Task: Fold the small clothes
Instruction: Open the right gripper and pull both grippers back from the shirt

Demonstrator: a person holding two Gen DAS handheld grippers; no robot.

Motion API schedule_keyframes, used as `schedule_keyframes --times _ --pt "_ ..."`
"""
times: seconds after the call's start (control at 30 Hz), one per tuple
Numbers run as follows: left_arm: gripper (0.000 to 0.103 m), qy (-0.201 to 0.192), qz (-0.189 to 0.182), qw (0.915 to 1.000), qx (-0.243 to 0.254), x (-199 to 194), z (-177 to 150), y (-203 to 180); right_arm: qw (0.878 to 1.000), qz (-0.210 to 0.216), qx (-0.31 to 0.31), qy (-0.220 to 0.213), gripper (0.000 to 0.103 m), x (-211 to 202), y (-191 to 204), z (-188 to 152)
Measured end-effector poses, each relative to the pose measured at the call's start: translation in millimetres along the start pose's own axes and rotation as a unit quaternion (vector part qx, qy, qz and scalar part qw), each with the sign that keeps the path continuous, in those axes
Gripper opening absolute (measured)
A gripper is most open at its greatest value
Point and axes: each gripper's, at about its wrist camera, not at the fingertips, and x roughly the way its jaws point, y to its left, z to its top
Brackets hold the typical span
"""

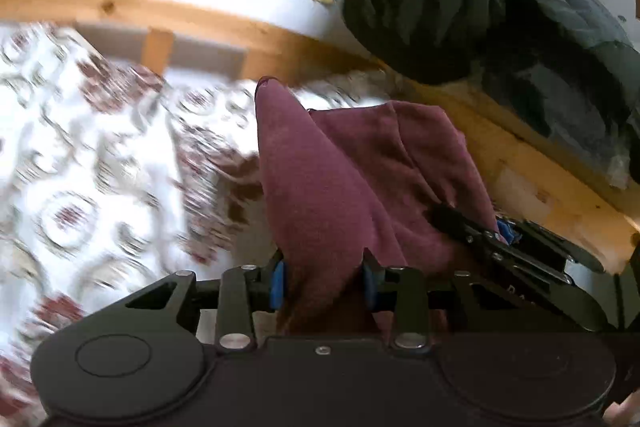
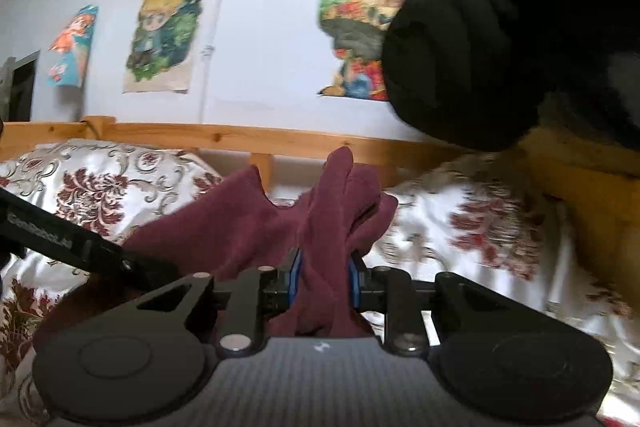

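A small maroon garment [image 1: 332,179] hangs between both grippers above a bed. My left gripper [image 1: 324,283] is shut on one bunched edge of it, the cloth rising up between the blue pads. My right gripper [image 2: 324,279] is shut on another bunched part of the same garment [image 2: 320,227], which stands up in folds. The right gripper also shows in the left wrist view [image 1: 504,243], close at the right. The left gripper shows in the right wrist view [image 2: 80,243] at the left, touching the cloth.
The bed has a white bedspread with red floral patterns [image 2: 480,227]. A wooden bed rail [image 2: 224,137] runs along the back. A black padded jacket [image 2: 500,47] hangs at the upper right. Colourful posters [image 2: 164,35] cover the white wall.
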Motion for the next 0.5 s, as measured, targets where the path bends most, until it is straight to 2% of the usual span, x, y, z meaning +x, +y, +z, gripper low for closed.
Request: schedule_keyframes --times 0.1,0.2,0.37,0.5 --pt "0.038 0.003 0.025 0.9997 -0.008 -5.3 2.6 16.5 1.000 0.015 0.007 0.015 0.026 21.1 13.4 -1.4" --pt "0.038 0.023 0.042 0.9986 -0.024 -2.7 -0.6 32.0 0.999 0.018 0.003 0.042 0.026 33.6 22.4 -7.0" --pt "0.040 0.054 0.049 0.9957 -0.057 9.2 -12.9 40.9 0.995 -0.007 -0.018 0.097 0.027 45.9 22.9 -22.3" --pt "0.043 0.068 0.051 0.9937 -0.073 18.6 -10.9 42.9 0.993 -0.024 -0.017 0.117 0.029 46.6 17.0 -31.3"
